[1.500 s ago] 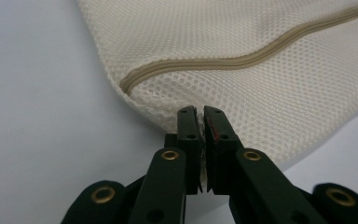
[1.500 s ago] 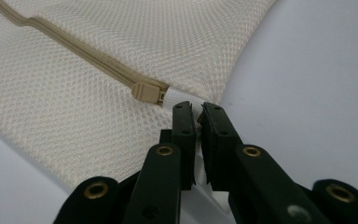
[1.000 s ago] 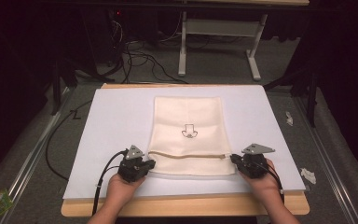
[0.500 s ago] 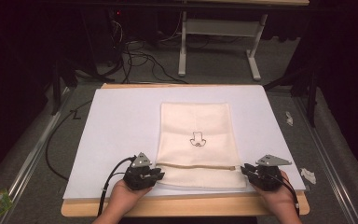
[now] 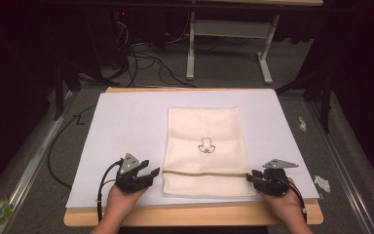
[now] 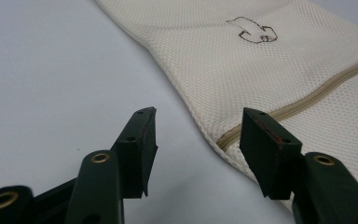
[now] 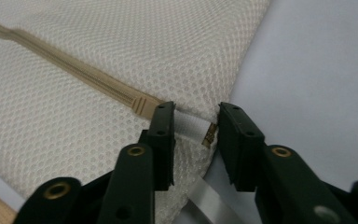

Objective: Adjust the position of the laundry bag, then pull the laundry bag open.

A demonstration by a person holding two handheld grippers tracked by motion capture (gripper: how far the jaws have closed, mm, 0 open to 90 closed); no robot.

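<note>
Mesh bag lies between left gripper and right gripper, jaws apart.

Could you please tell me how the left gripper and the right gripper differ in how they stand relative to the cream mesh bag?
The left gripper has its black jaws spread wide with nothing between them, beside the cream mesh bag near the tan zipper end. The right gripper has its jaws closer together, bracketing a white tab at the zipper's other end. Whether they pinch it is unclear. Both rest low on the white sheet, pointing inward.
</note>
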